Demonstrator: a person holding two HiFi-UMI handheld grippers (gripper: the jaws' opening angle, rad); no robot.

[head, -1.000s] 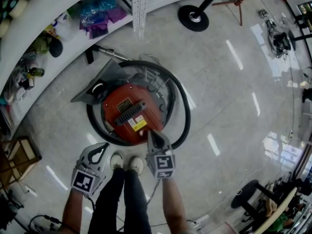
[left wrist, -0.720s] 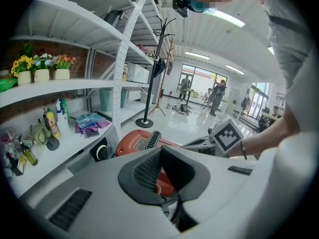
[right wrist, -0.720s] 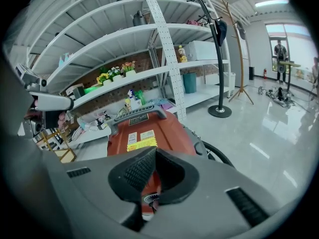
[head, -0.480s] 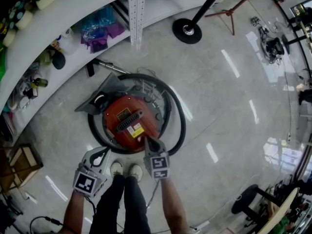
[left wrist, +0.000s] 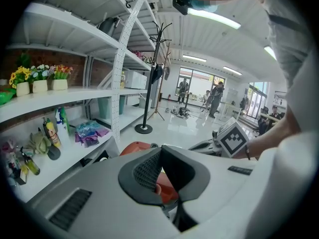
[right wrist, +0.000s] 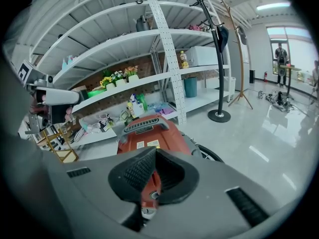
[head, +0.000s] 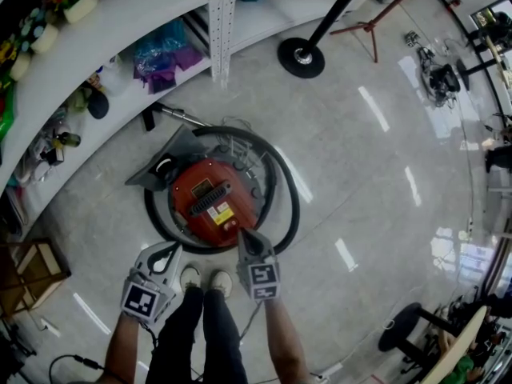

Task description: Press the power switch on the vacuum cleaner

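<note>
The red vacuum cleaner (head: pixel 200 202) stands on the floor in front of my feet, with its black handle on top and its black hose (head: pixel 293 206) coiled round it. My right gripper (head: pixel 243 235) is shut, and its tip is over the vacuum's near right edge. In the right gripper view the shut right gripper (right wrist: pixel 155 151) points at the vacuum's red body (right wrist: pixel 149 132), and a dark round button (right wrist: pixel 152 194) shows low between the jaws. My left gripper (head: pixel 166 251) is shut and empty, held back at the vacuum's near left. Its own view shows the left gripper (left wrist: pixel 160 150).
White shelves (head: pixel 96 22) with bottles, bags and flowers curve behind the vacuum. A grey floor nozzle (head: pixel 160 165) lies at its far left. A coat stand base (head: pixel 301 56) sits beyond, a wooden crate (head: pixel 28 266) at the left, and a black stool (head: pixel 398 328) at the lower right.
The head view has pulled back a little, so the vacuum looks smaller. My right gripper stays at the vacuum's near right edge and the left gripper holds its place.
</note>
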